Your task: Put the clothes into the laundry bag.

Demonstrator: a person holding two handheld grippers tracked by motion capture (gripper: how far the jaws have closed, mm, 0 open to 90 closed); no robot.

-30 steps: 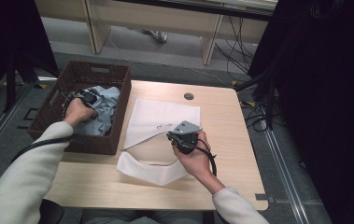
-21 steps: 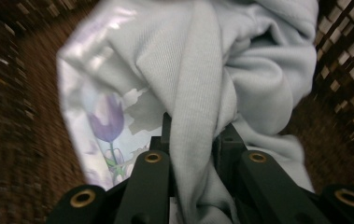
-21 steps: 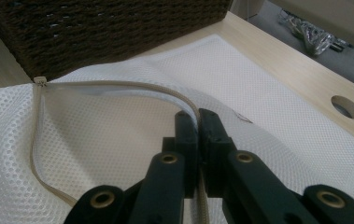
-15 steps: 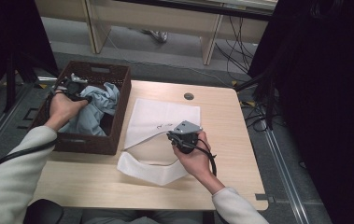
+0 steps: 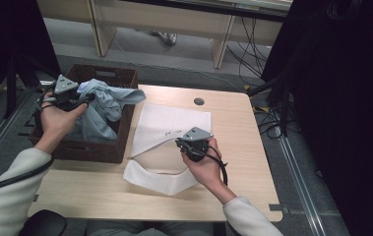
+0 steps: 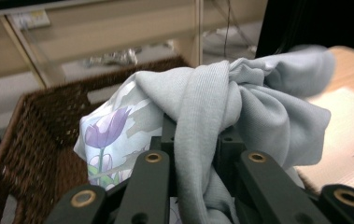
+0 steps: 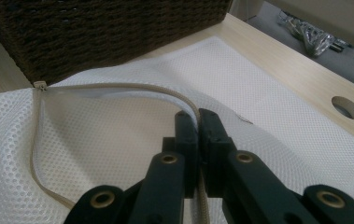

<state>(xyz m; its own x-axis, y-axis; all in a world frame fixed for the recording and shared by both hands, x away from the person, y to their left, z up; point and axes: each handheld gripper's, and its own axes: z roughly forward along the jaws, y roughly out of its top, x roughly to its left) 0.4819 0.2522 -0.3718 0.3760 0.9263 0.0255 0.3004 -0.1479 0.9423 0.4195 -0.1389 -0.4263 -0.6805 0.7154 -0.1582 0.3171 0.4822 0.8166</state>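
L gripper (image 5: 78,101) has lifted up and back toward the basket's (image 5: 95,150) far-left corner vs a sec ago, jaws clamped on a bunch of the grey-blue shirt (image 6: 240,102), which now hangs half out of the basket w/ its tulip-print part (image 6: 104,133) showing in the L gripper view. R gripper (image 7: 198,123) hasn't budged: pinched shut on the zip edge (image 7: 132,88) of the white mesh bag (image 5: 174,123) on the table (image 5: 233,123), holding the mouth up and open. Reads as shirt clear of basket soon, next prob carry it right and feed into the bag mouth; loose cloth may snag the basket rim.
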